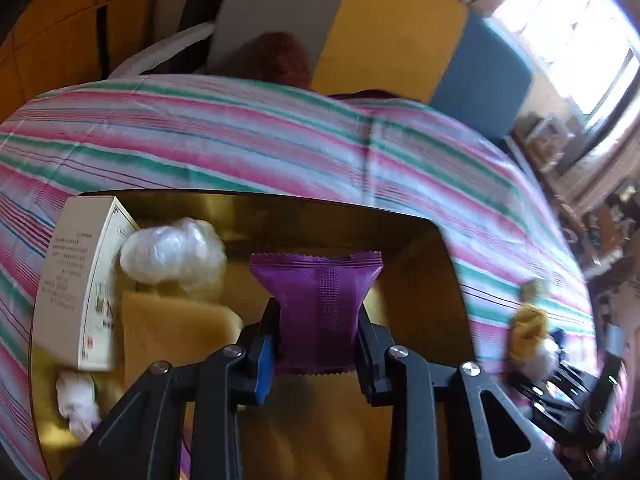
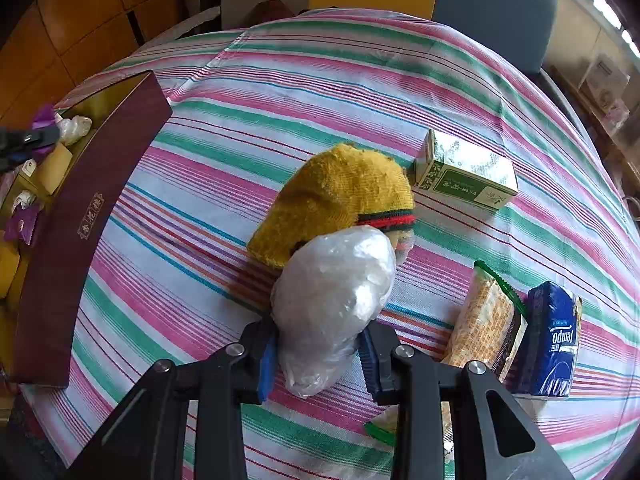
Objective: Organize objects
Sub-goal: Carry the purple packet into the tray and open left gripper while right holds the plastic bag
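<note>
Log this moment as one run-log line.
left gripper: shut on purple packet, over gold-lined box | right gripper: shut on clear plastic bag, over striped cloth | outside box: yellow knit item, green carton

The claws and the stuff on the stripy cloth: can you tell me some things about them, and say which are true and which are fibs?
1. The left claw holds a purple packet over the dark red box. True.
2. The right claw is empty. False: it grips a clear plastic bag.
3. A yellow knitted hat lies on the striped cloth. True.
4. The blue tissue pack is inside the box. False: it lies on the cloth, beside a cracker packet.
</note>
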